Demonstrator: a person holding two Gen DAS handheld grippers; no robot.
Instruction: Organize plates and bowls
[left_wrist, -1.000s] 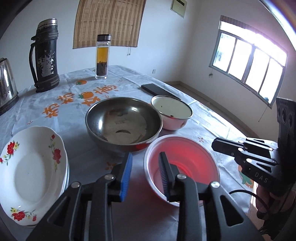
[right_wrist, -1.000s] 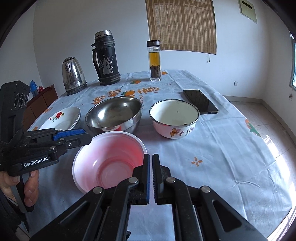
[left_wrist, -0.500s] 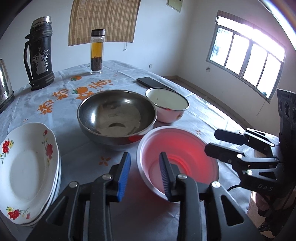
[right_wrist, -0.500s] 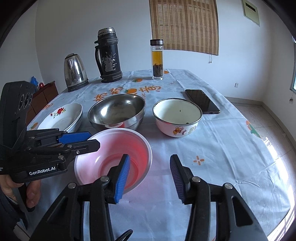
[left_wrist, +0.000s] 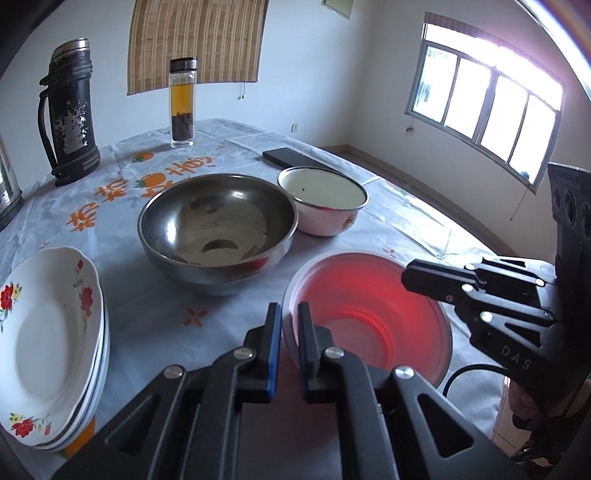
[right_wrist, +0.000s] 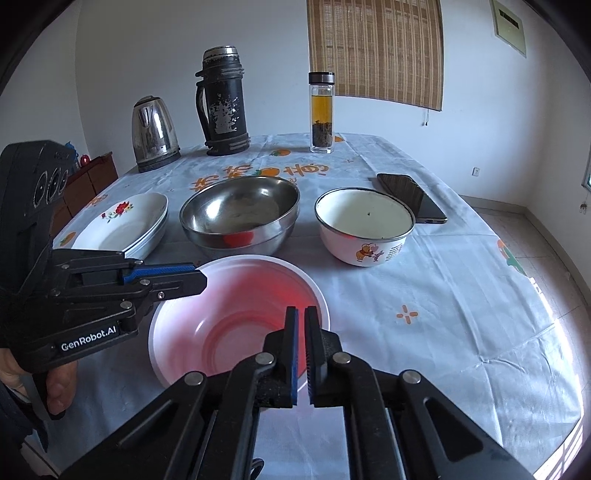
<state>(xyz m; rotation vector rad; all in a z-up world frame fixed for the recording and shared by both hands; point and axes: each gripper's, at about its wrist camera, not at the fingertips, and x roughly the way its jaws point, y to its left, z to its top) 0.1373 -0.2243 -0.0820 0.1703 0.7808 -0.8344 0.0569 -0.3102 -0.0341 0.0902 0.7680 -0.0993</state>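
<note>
Right wrist view, L to R. Far left edge: left gripper (right_wrist: 201, 277), held in a person's hand (right_wrist: 55, 391), reaches in level from the left. Its tips sit on the left rim of the pink bowl (right_wrist: 221, 314). In the left wrist view the bowl's white rim runs between the pads, and the jaws, just closed in, are narrow and pinching it.

Left of centre, further back: plates (right_wrist: 122, 229), 1 stack, face up, red flower print. About 3 rims show, exact no. unclear.

Upper left: 1 kettle (right_wrist: 153, 129), then 1 black flask (right_wrist: 221, 99), both upright.

Centre: steel bowl (right_wrist: 240, 214), mouth up, just behind the pink bowl and beside the plates.

Bottom centre: pink bowl, mouth up, nearest the cameras, resting on the table (right_wrist: 443, 295). Round, so no long axis.

Bottom centre-right: right gripper (right_wrist: 301, 314) points up-frame over the bowl's right rim. Jaws just closed to a thin slit, but can't tell if the rim is caught between them.

Upper centre-right: 1 tea bottle (right_wrist: 321, 114), upright.

Right of centre: enamel bowl (right_wrist: 365, 221), mouth up, cartoon print on its side.

Just behind it: 1 phone (right_wrist: 410, 192), flat, long axis running upper left to lower right.

Total: 3 bowls, 1 plate stack.
</note>
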